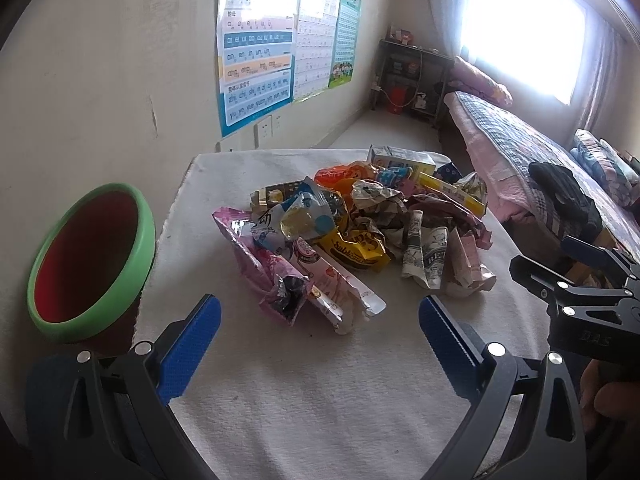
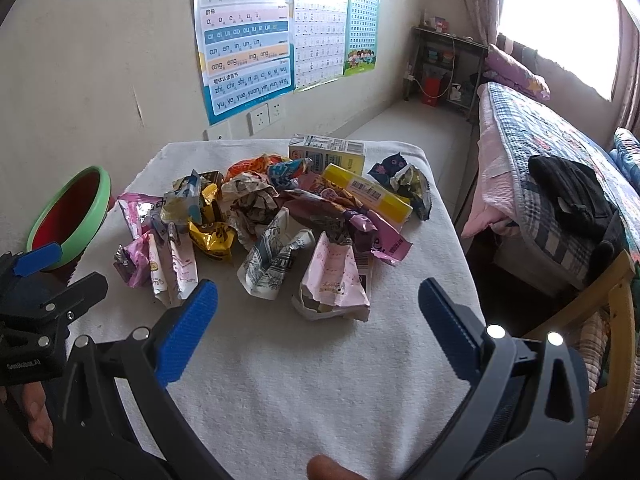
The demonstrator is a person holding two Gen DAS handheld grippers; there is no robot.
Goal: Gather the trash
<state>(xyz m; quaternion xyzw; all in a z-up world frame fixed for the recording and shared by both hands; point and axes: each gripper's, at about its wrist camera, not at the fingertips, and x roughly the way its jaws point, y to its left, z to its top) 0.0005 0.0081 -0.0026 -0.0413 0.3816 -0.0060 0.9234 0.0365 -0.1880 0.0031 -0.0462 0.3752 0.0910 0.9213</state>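
Both claws poised, nothing picked yet.

Left claw (image 1: 320, 316) and right claw (image 2: 318, 304) hung wide open and empty over the bench's (image 2: 304, 380) near edge; trash pile (image 2: 276, 208) mid-bench, bin (image 1: 92, 260) off its left edge. Next: grab the nearest wrapper.

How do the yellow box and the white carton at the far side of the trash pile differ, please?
The yellow box is long, slim and bright yellow; the white carton is shorter, blockier and white with blue print. The yellow box lies diagonally in the pile with wrappers against it, while the white carton sits at the pile's far edge, behind it. Both show barcodes, keep their shape amid crumpled wrappers, and rest on the white cloth.
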